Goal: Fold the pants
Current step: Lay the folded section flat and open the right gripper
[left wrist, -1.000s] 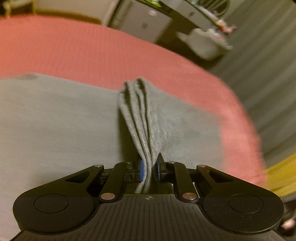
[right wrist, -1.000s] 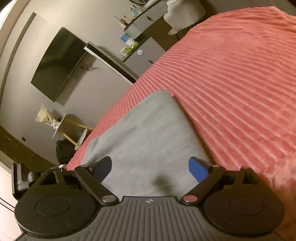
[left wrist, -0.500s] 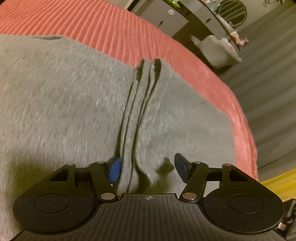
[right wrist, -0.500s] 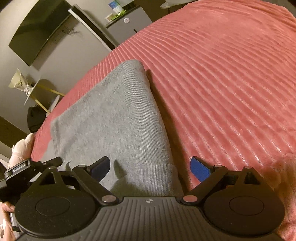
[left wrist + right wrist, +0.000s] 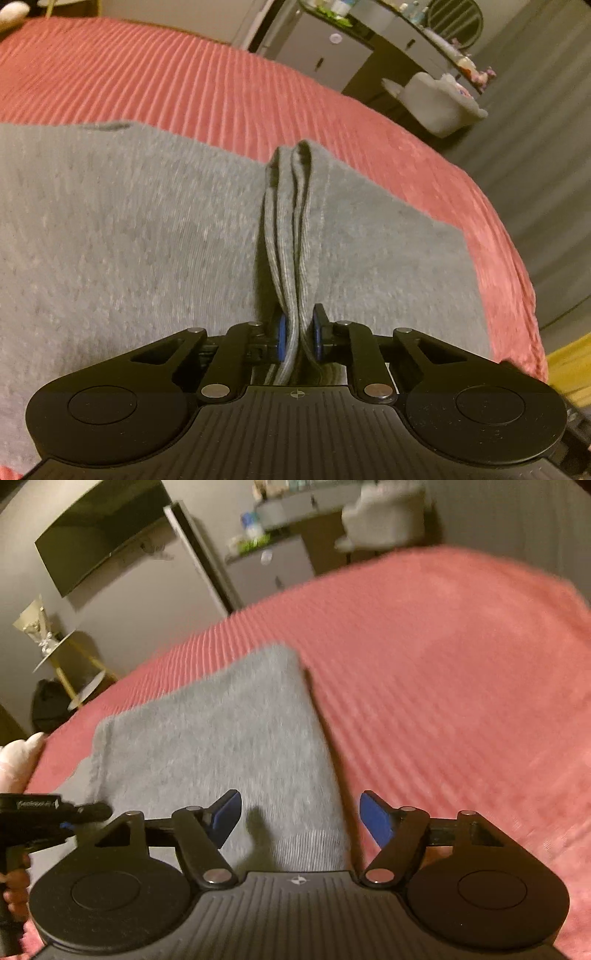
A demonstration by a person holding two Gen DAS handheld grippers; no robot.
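Grey pants (image 5: 129,236) lie folded on a red ribbed bedspread (image 5: 184,85). My left gripper (image 5: 298,334) is shut on a bunched edge of the pants, whose layered folds (image 5: 291,206) rise straight ahead from the jaws. In the right wrist view the pants (image 5: 207,738) stretch away, with a ribbed cuff (image 5: 306,849) near the jaws. My right gripper (image 5: 301,818) is open just above the cuff, holding nothing. The left gripper's body (image 5: 40,812) shows at the left edge of the right wrist view.
The red bedspread (image 5: 443,664) spreads wide to the right. Beyond the bed stand a grey cabinet (image 5: 273,568), a white chair (image 5: 384,517), a wall TV (image 5: 99,531) and a small side table (image 5: 70,653). The bed edge drops off at the right (image 5: 517,280).
My left gripper, open half a second ago, has shut on the bunched pants edge. My right gripper stayed open and tilted up, showing more of the room.
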